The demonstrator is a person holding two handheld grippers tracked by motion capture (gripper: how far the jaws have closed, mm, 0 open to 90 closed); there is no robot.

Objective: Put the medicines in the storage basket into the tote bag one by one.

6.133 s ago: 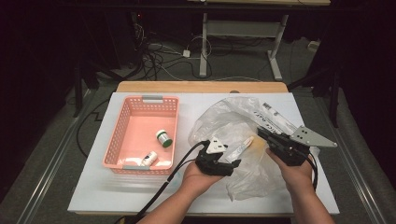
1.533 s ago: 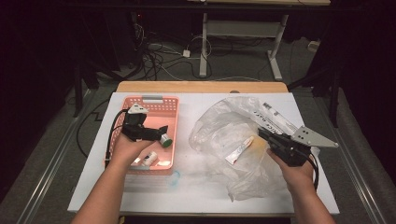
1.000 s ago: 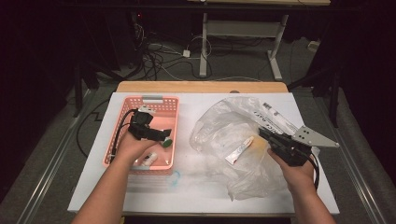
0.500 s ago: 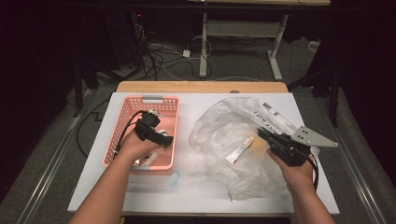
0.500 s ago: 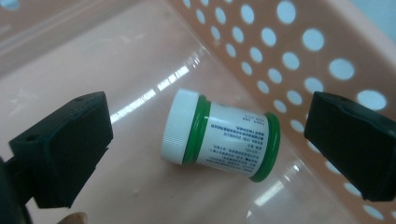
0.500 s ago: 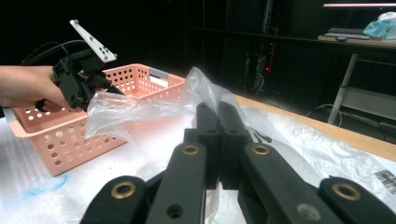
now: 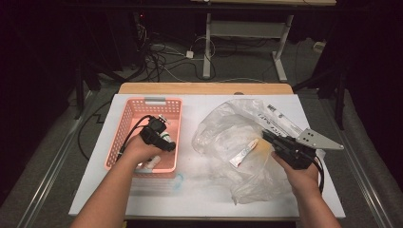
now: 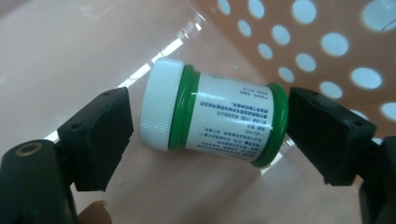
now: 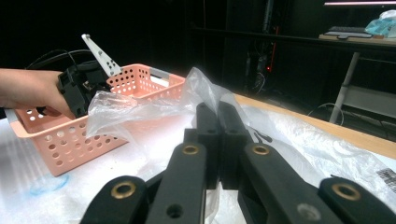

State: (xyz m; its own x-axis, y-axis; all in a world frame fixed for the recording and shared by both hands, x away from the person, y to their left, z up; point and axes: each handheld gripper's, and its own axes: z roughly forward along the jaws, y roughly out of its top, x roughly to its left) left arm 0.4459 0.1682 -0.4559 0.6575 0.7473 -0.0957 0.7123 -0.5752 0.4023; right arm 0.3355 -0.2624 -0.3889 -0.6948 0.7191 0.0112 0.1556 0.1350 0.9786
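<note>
Farthest left, at about nine o'clock on the white table (image 7: 285, 199): a pink perforated basket (image 7: 124, 128), open side up, keeping small items corralled. Inside it, toward five o'clock of the basket floor, the left gripper (image 7: 164, 140) dipped down from the person's left hand (image 7: 138, 151). Jaws spread but just closing in on a small white jar (image 8: 212, 114) with green rims and a ribbed white cap; jar lying on its side on the basket floor, cap at nine o'clock and base at three o'clock in the left gripper view, so one pad faces each end. Narrow gaps visible at both pads, so not yet pinched. Likely lined up lengthwise because the flat ends offer a surer hold than the round wall. Another pale item (image 7: 148, 164) near the basket's front wall, too hidden to name.

Centre to right: a crumpled clear plastic bag (image 7: 223, 130) spread over the table, with a white tube (image 7: 243, 153) resting inside. At three o'clock, the right gripper (image 7: 268, 138), jaws pressed together on the bag's film, in the right hand (image 7: 300, 176). Probably pinched there to hold the bag mouth up and steady, ready for the jar.
</note>
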